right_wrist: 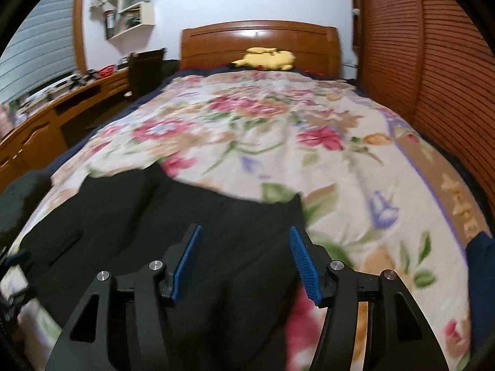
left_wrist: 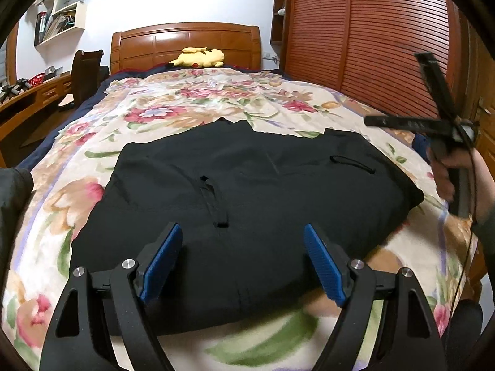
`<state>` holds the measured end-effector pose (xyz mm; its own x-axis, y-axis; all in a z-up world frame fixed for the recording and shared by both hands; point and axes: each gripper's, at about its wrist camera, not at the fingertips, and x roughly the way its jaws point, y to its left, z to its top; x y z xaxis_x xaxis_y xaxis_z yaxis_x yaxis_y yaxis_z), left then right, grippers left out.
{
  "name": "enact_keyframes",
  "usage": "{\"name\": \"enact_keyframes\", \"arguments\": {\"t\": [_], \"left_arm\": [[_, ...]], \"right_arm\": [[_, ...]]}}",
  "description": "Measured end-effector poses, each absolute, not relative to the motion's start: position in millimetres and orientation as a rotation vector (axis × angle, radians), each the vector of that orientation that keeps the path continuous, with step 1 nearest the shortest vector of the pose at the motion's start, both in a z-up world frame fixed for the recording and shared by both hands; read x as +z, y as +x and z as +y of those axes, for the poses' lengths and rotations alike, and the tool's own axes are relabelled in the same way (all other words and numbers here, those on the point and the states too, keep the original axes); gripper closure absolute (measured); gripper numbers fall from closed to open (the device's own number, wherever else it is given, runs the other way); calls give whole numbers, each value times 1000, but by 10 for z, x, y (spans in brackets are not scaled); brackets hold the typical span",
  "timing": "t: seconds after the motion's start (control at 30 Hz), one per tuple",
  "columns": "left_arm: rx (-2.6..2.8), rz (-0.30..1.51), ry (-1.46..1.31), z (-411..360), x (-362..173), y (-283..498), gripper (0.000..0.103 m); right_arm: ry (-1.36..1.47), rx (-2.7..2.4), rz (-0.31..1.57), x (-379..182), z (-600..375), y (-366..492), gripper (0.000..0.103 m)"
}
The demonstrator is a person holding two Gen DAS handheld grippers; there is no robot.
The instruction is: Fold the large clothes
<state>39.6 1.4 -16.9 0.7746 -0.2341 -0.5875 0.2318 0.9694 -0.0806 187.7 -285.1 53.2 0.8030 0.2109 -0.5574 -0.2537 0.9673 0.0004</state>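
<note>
A large black garment (left_wrist: pixel 247 185) lies flat on the floral bedspread (left_wrist: pixel 191 99), folded into a broad rectangle with a cord loop showing on top. My left gripper (left_wrist: pixel 243 227) hovers over its near edge, open, with nothing between the blue pads (left_wrist: pixel 161 259). In the right wrist view the same black garment (right_wrist: pixel 154 232) fills the lower left. My right gripper (right_wrist: pixel 245 228) stands open above its right edge, holding nothing. A hand (left_wrist: pixel 445 179) holds that gripper up at the right of the left wrist view, clear of the cloth.
A yellow plush toy (left_wrist: pixel 199 57) lies by the wooden headboard (left_wrist: pixel 185 41). Slatted wardrobe doors (left_wrist: pixel 371 40) run along the bed's right side. A wooden desk (right_wrist: pixel 62 105) and a dark chair (left_wrist: pixel 88 74) stand to the left, with wall shelves (left_wrist: pixel 62 9) above.
</note>
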Motion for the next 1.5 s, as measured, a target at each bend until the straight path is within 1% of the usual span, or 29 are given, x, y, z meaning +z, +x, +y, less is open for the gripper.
{"name": "enact_keyframes", "arguments": {"t": [0.17,0.33,0.47,0.67,0.93,1.1,1.33,1.5], "left_arm": [[-241,647,-11,30,-204,355,21],[-217,674,-13,96,-293,338,21],[-208,697,-12,118,-362,349,21],[-193,705,17,64,-402,343,21],[-185,709,12,77,-417,354,21],[-177,709,31,55,-425,357,21],[-178,707,25,54,-428,350,21],[-175,708,29,48,-426,350,21]], "right_arm": [[-93,339,607,342,-2644,1508,43],[-172,403,609,183,-2341,1248,43],[-232,418,602,112,-2182,1177,43],[-306,429,701,-220,-2142,1272,43],[-262,452,643,-38,-2290,1095,43],[-293,461,680,-214,-2316,1081,43],[-274,457,624,14,-2447,883,43],[-267,372,595,29,-2723,821,43]]}}
